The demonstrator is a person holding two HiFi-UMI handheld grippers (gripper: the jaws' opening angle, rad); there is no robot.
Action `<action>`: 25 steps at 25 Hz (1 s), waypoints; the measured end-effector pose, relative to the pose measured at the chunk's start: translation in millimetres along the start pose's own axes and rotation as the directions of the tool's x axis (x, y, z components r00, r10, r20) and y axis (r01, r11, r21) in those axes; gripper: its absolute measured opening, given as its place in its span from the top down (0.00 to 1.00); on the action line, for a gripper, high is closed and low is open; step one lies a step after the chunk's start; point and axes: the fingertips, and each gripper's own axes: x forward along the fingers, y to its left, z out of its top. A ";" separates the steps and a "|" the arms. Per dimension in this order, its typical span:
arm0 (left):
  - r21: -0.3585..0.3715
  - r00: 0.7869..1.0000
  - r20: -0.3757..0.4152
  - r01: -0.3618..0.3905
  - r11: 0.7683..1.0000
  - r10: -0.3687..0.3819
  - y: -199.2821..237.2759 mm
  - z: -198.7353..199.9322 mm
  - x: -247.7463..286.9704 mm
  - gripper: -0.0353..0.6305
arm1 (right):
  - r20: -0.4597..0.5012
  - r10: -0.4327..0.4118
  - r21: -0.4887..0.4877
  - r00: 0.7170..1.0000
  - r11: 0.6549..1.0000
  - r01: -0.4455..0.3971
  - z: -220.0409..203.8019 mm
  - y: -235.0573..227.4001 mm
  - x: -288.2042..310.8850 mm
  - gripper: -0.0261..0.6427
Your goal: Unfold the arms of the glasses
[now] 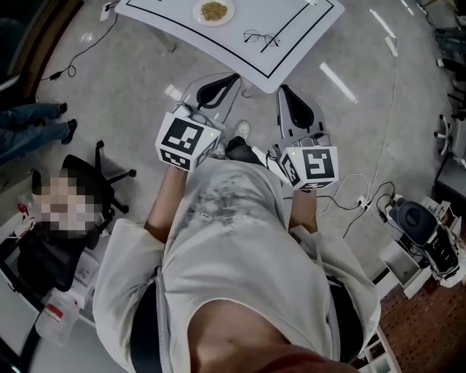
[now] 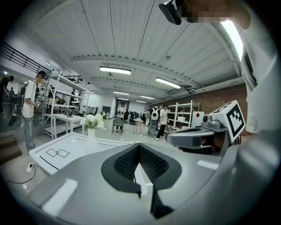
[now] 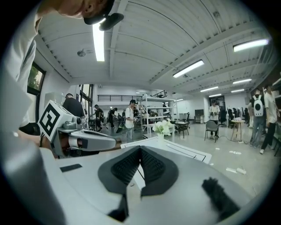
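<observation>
Task item: one pair of glasses (image 1: 261, 38), lying on the white desk (image 1: 164, 18) inside its black border line, toward the corner nearest the person; whether the arms are folded is too small to tell.

Other items on the desk: one plate (image 1: 213, 11) with a yellowish heap, further from the person than the glasses and well apart from them; one vase of white flowers (image 2: 91, 125) toward the far side, seen only in the gripper views.

Grippers, two in number: left gripper (image 1: 237, 75), jaws together at the tips with nothing between them; right gripper (image 1: 282, 87), jaws likewise closed and empty; both hang off the desk, just short of its near corner.

Governing relation: the glasses lie ahead of both sets of fingertips, beyond the near corner and roughly between the two lines of reach; their long axis runs across the head view, so one end faces each gripper; the left tips appear marginally nearer, the difference being slight.

Judgement: no contact yet made; both jaws must open before any arm can be taken.
</observation>
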 end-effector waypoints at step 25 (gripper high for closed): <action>-0.005 0.999 -0.026 -0.019 1.000 0.019 27.9 8.3 83.5 0.93 | -0.035 0.048 -0.001 0.998 0.999 -0.048 -2.0 -65.9 56.5 0.94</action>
